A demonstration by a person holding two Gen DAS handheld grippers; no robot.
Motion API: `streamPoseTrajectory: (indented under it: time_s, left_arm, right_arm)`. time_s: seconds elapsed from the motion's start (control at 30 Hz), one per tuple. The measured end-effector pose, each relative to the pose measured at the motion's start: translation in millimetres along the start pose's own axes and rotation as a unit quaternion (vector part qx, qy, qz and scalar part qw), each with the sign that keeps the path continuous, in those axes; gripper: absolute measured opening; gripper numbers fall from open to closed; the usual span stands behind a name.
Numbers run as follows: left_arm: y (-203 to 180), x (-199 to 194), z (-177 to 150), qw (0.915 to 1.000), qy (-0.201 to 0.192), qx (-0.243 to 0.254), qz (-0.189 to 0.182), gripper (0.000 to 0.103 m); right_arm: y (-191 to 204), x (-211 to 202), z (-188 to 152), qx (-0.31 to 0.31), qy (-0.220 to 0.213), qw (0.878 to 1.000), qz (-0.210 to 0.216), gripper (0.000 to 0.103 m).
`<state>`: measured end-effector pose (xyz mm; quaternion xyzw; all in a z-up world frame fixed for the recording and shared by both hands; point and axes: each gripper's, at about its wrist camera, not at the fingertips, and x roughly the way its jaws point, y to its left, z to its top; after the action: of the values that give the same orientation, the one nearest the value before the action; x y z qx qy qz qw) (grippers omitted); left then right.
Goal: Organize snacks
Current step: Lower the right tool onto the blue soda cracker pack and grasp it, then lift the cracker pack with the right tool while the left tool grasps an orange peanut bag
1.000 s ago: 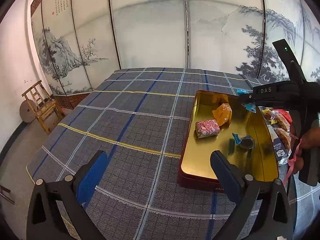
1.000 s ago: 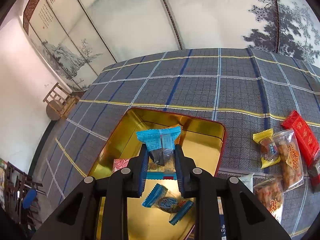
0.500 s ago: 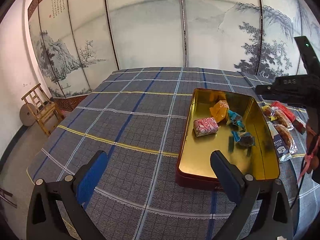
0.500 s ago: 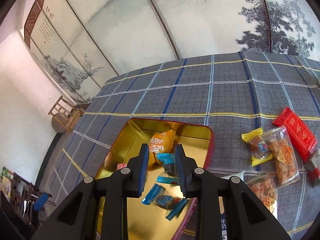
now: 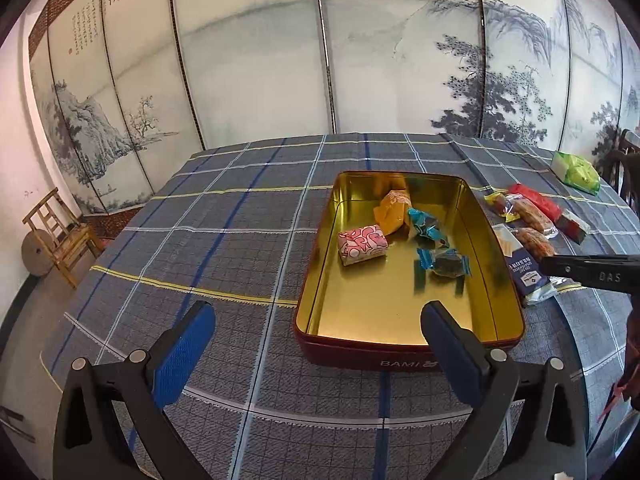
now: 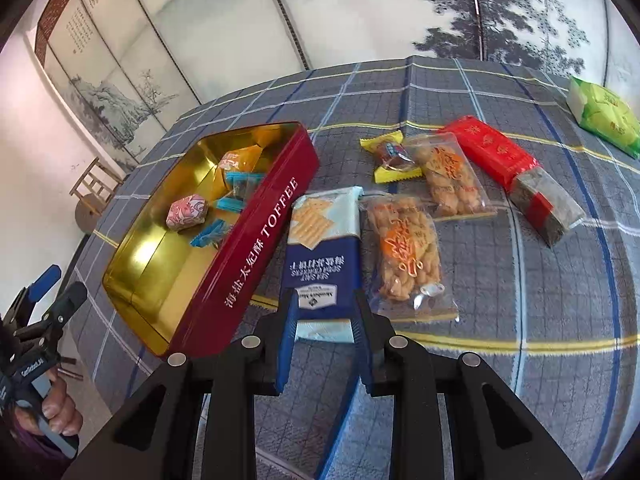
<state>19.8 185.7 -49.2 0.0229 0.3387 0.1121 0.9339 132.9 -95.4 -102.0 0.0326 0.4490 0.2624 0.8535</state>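
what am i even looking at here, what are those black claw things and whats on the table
No robot here: a person holds a hand-operated claw in each hand, and each claw carries a wide-angle camera looking along its two fingers. That is why each picture shows black arms with blue pads at the bottom.

The left claw is wide open and holds nothing. Ahead of it sits a red toffee tin with a gold inside, holding a pink candy, an orange one and two blue ones.

The right claw is over a blue cracker pack lying beside the tin on the checked tablecloth. Its pads sit on either side of the pack's near end; I cannot tell whether they press on it. More snacks lie beyond, including a red packet and a green one.
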Motion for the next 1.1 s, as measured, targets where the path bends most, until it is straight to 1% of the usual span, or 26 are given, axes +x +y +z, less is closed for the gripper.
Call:
streamPoseTrajectory:
  time_s: [0.1, 0.13, 0.17, 0.2, 0.23, 0.27, 0.3, 0.37, 0.4, 0.43, 0.47, 0.5, 0.53, 0.57, 0.6, 0.7, 0.73, 0.8, 0.83, 0.9, 0.97, 1.03, 1.1]
  left_arm:
    - [0.3, -1.7, 1.0, 1.0000, -0.004, 0.000, -0.001, 0.102]
    - [0.2, -1.0, 1.4, 1.0000, -0.003, -0.001, -0.001, 0.102]
    - [0.3, 0.2, 1.6, 1.0000, -0.001, -0.002, -0.001, 0.102]
    - [0.0, 1.5, 1.3, 1.0000, 0.001, -0.003, -0.002, 0.102]
    - [0.0, 2.9, 1.0, 1.0000, 0.003, -0.003, -0.003, 0.102]
    - [0.0, 3.8, 0.2, 1.0000, 0.004, -0.002, -0.003, 0.102]
    - [-0.4, 4.6, -0.2, 1.0000, 0.005, -0.001, -0.003, 0.102]
    - [-0.9, 5.9, -0.9, 1.0000, 0.007, 0.001, -0.003, 0.102]
    - [-1.1, 5.8, -1.4, 1.0000, 0.007, 0.001, -0.004, 0.102]
    - [-1.2, 5.7, -1.3, 1.0000, 0.007, 0.001, -0.004, 0.102]
    - [-1.3, 5.7, -1.2, 1.0000, 0.007, 0.001, -0.003, 0.102]
    - [-1.3, 5.6, -1.1, 1.0000, 0.007, 0.002, -0.003, 0.102]
    - [-1.4, 5.3, -1.1, 1.0000, 0.007, 0.002, -0.003, 0.102]
    - [-1.7, 5.1, -1.9, 1.0000, 0.006, 0.003, -0.003, 0.102]
    - [-2.0, 4.8, -1.8, 1.0000, 0.006, 0.004, -0.003, 0.102]
    - [-5.1, 2.7, -0.3, 1.0000, 0.003, 0.009, -0.003, 0.102]
    - [-6.5, 0.6, 0.9, 0.9999, 0.001, 0.012, -0.004, 0.102]
    - [-11.0, -5.6, 3.0, 0.9997, -0.006, 0.020, -0.012, 0.102]
    - [-14.2, -9.5, 4.0, 0.9994, -0.011, 0.027, -0.017, 0.102]
    - [-23.7, -14.7, 7.9, 0.9985, -0.015, 0.040, -0.033, 0.102]
    - [-36.5, -19.7, 14.4, 0.9963, -0.011, 0.054, -0.065, 0.101]
    - [-52.8, -27.3, 23.0, 0.9922, -0.009, 0.067, -0.104, 0.101]
    - [-71.6, -35.4, 32.3, 0.9857, -0.007, 0.076, -0.150, 0.102]
  right_arm:
    - [8.7, 16.0, 10.1, -0.034, 0.008, 0.999, -0.031, 0.029]
    - [11.6, 20.7, 12.3, -0.041, 0.011, 0.999, -0.033, 0.032]
    - [13.3, 26.4, 14.5, -0.048, 0.015, 0.998, -0.038, 0.036]
    - [14.9, 32.6, 16.0, -0.056, 0.022, 0.997, -0.052, 0.039]
    - [16.2, 38.6, 16.9, -0.061, 0.029, 0.996, -0.063, 0.043]
    - [17.6, 41.9, 16.8, -0.064, 0.031, 0.996, -0.060, 0.050]
    - [19.4, 44.2, 17.8, -0.067, 0.032, 0.996, -0.057, 0.054]
    - [25.5, 48.9, 19.1, -0.082, 0.036, 0.994, -0.067, 0.074]
    - [28.8, 51.4, 19.4, -0.091, 0.039, 0.992, -0.076, 0.077]
    - [30.4, 53.9, 19.4, -0.096, 0.042, 0.991, -0.083, 0.078]
    - [30.3, 57.0, 19.5, -0.099, 0.045, 0.991, -0.083, 0.078]
    - [29.4, 60.5, 19.4, -0.098, 0.053, 0.991, -0.078, 0.074]
    - [29.2, 62.0, 19.1, -0.101, 0.051, 0.990, -0.080, 0.061]
    - [30.4, 62.5, 18.5, -0.111, 0.049, 0.988, -0.095, 0.051]
    - [31.2, 62.3, 18.8, -0.119, 0.048, 0.986, -0.104, 0.051]
    - [29.7, 59.5, 17.0, -0.118, 0.056, 0.987, -0.095, 0.050]
    - [30.1, 53.6, 14.1, -0.113, 0.052, 0.989, -0.085, 0.050]
    - [29.6, 29.1, 5.9, -0.093, 0.036, 0.993, -0.056, 0.050]
    - [28.0, 11.9, 0.9, -0.081, 0.020, 0.996, -0.042, 0.050]
    - [15.2, -21.3, -7.8, -0.047, -0.012, 0.998, -0.036, 0.050]
    - [-14.9, -45.2, -13.8, -0.003, -0.037, 0.998, -0.049, 0.050]
    - [-55.7, -57.1, -18.9, 0.033, -0.046, 0.994, -0.090, 0.050]
    - [-98.8, -64.3, -24.0, 0.067, -0.047, 0.988, -0.133, 0.050]
